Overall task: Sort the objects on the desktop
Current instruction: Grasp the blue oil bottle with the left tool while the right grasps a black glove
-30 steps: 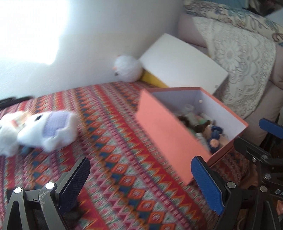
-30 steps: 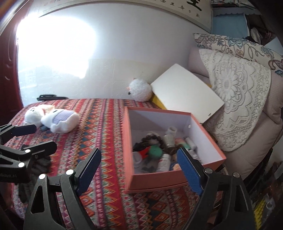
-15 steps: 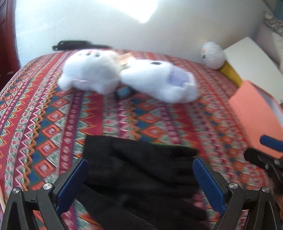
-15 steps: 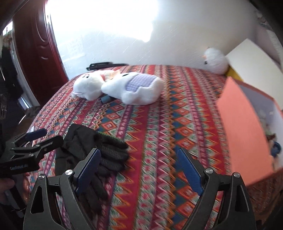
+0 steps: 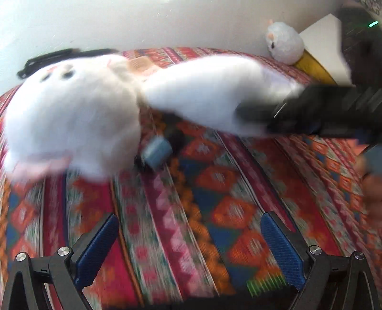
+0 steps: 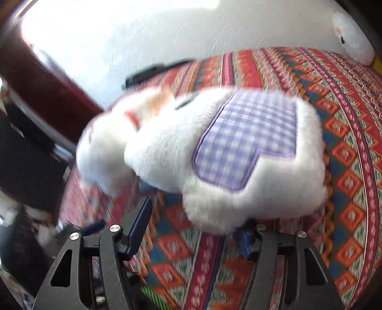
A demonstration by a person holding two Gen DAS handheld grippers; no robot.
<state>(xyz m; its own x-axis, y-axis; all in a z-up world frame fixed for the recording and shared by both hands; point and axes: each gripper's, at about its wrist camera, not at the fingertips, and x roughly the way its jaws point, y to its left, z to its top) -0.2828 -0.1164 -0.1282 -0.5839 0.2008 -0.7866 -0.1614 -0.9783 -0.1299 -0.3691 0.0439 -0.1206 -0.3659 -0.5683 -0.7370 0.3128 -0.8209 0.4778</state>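
We are in a home, in a lived-in room. A woven cloth (image 6: 346,133) in red, orange and blue diamond bands covers the surface, and soft white plush toys (image 6: 238,152) lie on it. At the far right a round white plush (image 5: 284,43) rests against a plain pale wall (image 5: 143,21), and a dark red wooden door (image 6: 35,78) stands at the left.

No readable text, label, brand or number shows in either view.

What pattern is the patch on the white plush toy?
Purple-and-white gingham check on the patch, clearest in the right wrist view.
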